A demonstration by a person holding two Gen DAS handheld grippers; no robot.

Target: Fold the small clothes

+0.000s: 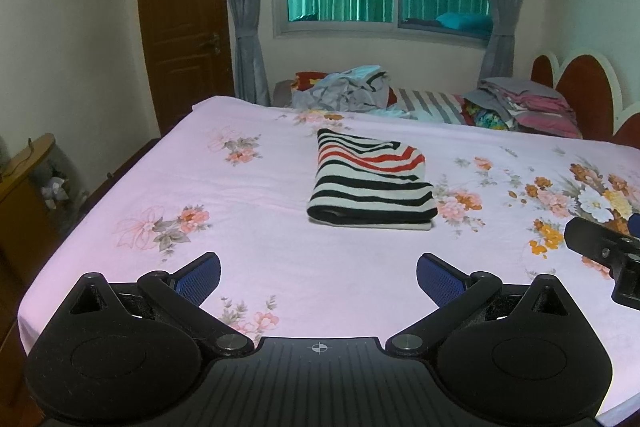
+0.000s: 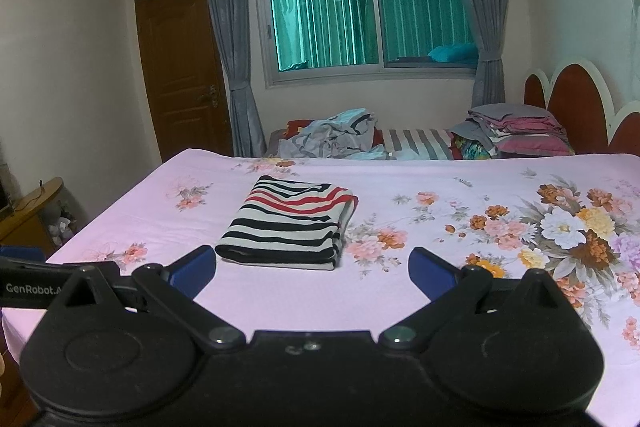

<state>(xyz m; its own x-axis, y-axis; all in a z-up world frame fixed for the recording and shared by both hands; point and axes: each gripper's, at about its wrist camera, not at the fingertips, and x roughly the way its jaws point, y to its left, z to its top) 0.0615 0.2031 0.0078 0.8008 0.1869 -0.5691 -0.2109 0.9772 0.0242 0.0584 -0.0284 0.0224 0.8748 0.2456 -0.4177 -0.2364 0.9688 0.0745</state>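
1. As both tools hang low over the near edge of the bed, the left gripper [image 1: 318,277] has its blue pads spread wide and nothing is between them; the right gripper [image 2: 312,269] is the same, wide apart and holding nothing.
2. In the left wrist view a part of the right tool shows at the right border, so the two grippers are side by side, both well short of the cloth.
3. A little farther, on the pink floral sheet [image 1: 248,195], lies the striped garment [image 1: 370,183] (black, white and some red stripes). It is already folded into a thick, neat rectangle, and no gripper touches it.
4. I judge that the folding of this piece is finished and the step in hand is between two pieces.
5. At the far side of the bed there is a loose heap of clothes [image 2: 332,139], grey and light blue, not folded, and near the headboard [image 2: 576,99] a pile of folded bedding [image 2: 516,131].
6. The next move probably calls for a long reach past the folded garment to take one piece from the heap and spread it flat on the free sheet (without disturbing the finished one).
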